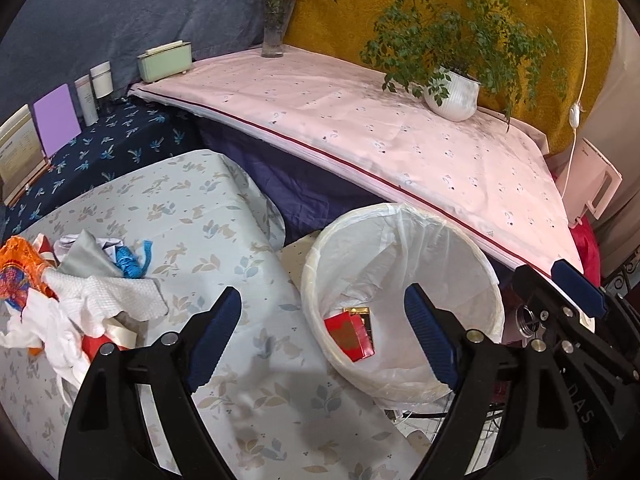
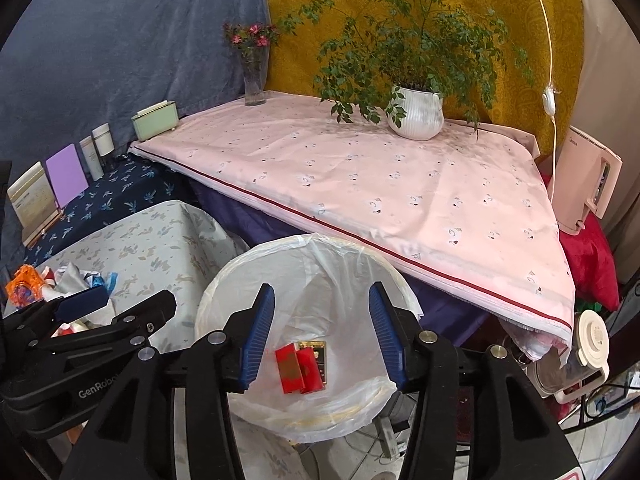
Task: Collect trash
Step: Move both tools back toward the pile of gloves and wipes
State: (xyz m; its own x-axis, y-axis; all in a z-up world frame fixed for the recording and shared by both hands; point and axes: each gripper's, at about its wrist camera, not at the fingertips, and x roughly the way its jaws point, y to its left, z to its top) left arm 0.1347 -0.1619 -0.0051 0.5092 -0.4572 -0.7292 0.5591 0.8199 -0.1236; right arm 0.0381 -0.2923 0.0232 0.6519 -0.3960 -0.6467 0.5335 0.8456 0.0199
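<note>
A white bin [image 1: 460,384] lined with a clear bag stands beside the floral-clothed table [image 1: 192,208]; it also shows in the right wrist view [image 2: 224,284]. A red and gold box [image 1: 352,334] lies at its bottom, seen too in the right wrist view [image 2: 300,368]. A trash pile [image 1: 80,300] of white tissues, orange wrapper, grey and blue scraps lies on the table's left; the right wrist view shows it [image 2: 68,280]. My left gripper [image 1: 324,340] is open and empty over the table edge. My right gripper [image 2: 320,336] is open and empty above the bin.
A higher pink-clothed table [image 1: 380,152] stands behind the bin with a potted plant [image 1: 452,96], a flower vase [image 1: 274,36] and a green box [image 1: 164,60]. Bottles and cards stand on a dark blue shelf [image 1: 100,140] at left. A pink appliance [image 2: 592,184] stands at right.
</note>
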